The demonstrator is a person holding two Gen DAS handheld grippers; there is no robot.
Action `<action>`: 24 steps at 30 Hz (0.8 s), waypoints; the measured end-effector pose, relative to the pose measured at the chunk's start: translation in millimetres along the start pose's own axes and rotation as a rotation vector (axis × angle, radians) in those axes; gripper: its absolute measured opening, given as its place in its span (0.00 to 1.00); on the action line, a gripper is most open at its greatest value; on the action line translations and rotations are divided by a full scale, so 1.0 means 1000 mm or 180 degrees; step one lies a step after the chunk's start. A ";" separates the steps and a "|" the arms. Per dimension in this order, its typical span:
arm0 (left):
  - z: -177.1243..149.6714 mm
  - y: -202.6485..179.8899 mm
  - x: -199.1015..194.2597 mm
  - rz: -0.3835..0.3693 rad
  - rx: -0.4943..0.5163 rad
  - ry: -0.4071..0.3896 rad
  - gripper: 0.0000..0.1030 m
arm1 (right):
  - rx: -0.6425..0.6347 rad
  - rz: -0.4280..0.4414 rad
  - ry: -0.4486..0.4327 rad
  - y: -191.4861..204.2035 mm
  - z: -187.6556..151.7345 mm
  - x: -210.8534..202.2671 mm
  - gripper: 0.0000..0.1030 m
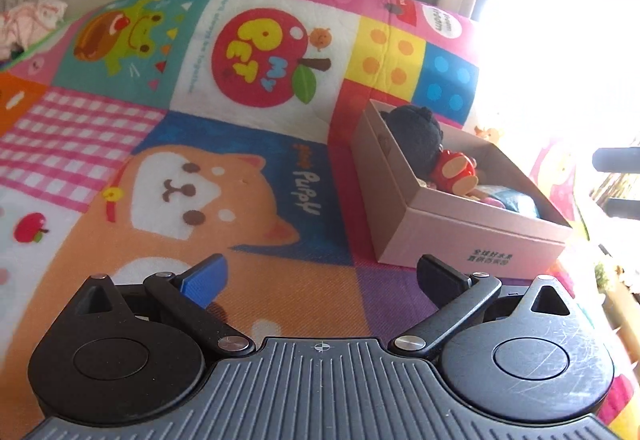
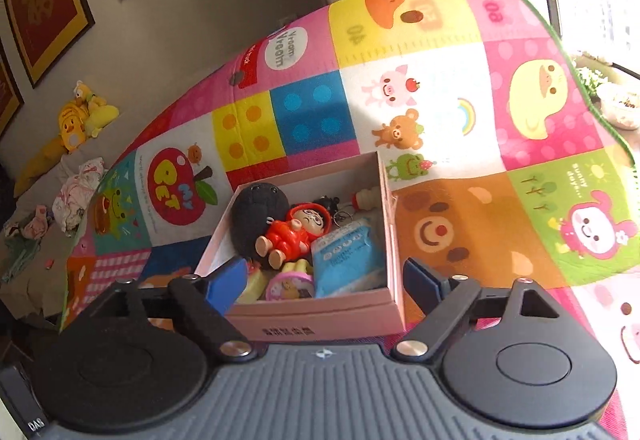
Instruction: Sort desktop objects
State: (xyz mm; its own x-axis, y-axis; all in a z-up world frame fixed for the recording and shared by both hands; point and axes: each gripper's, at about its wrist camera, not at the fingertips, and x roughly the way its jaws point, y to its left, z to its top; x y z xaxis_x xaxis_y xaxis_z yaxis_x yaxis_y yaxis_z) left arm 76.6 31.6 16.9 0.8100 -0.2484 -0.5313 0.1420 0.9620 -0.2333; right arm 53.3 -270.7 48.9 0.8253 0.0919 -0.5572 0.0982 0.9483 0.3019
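Pink cardboard makes the box (image 1: 472,236) that the left wrist view shows on the right side of the bright play mat (image 1: 240,168). The left gripper (image 1: 320,276) is spread wide with nothing between its 2 fingers. It hangs low over the mat, over the orange puppy picture, and the box sits just beside its right finger. A black plush toy (image 1: 416,136) and a red doll (image 1: 456,170) peek over the box wall. No loose toy lies on the mat in this view, so I think the sorting is nearly done or all done. A good way to end is to lift the gripper straight up and keep it off the box wall, so the box does not slide.

In the right wrist view, the right gripper (image 2: 324,280) is wide apart too and holds nothing. It points down at the near edge of the box (image 2: 316,320), with 1 finger on each side of the near wall. Inside lie the black plush toy (image 2: 256,218), the red doll (image 2: 294,234), a blue packet (image 2: 346,260), a small pink clock (image 2: 286,286) and a little keychain (image 2: 332,206). The toys lie loose and piled, so any last toy should drop gently into the empty far corner. This gripper should back away slowly and stay clear of the wall.
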 end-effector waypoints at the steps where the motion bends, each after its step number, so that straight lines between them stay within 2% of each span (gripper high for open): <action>1: -0.003 -0.001 -0.008 0.0033 0.0053 -0.0037 1.00 | -0.0109 -0.0086 -0.0025 0.000 -0.012 -0.011 0.95; 3: -0.012 0.000 -0.028 0.0096 0.0119 -0.0081 1.00 | -0.0233 -0.0195 -0.0016 0.002 -0.037 -0.022 1.00; 7: -0.030 0.001 -0.044 0.0287 0.0213 0.0009 1.00 | -0.0445 -0.0131 0.0265 0.014 -0.086 -0.018 1.00; 9: -0.030 0.000 -0.045 0.0307 0.0247 0.0047 1.00 | -0.0504 -0.0132 0.0409 0.024 -0.103 -0.008 1.00; 11: -0.029 -0.008 -0.044 0.0268 0.0429 -0.0005 1.00 | -0.0563 -0.0169 0.0534 0.035 -0.116 0.004 1.00; 13: -0.031 -0.019 -0.037 0.0297 0.0768 0.0003 1.00 | -0.0667 -0.0296 0.0623 0.041 -0.125 0.015 1.00; 16: -0.035 -0.027 -0.023 0.0344 0.0946 0.0231 1.00 | -0.0971 -0.0483 0.0461 0.050 -0.134 0.019 1.00; 19: -0.036 -0.028 -0.016 0.0314 0.0938 0.0339 1.00 | -0.0912 -0.0427 0.0445 0.046 -0.131 0.023 1.00; 24: -0.036 -0.021 -0.011 0.0286 0.0740 0.0410 1.00 | -0.0936 -0.0348 0.0298 0.041 -0.131 0.028 1.00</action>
State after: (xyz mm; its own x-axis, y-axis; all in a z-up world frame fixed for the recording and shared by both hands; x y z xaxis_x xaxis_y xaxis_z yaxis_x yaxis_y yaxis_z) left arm 44.1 10.3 -1.1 0.7484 -0.1589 -0.6439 0.2117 0.9773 0.0048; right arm 7.1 -189.8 -55.8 0.7627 -0.0008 -0.6468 0.0074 0.9999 0.0076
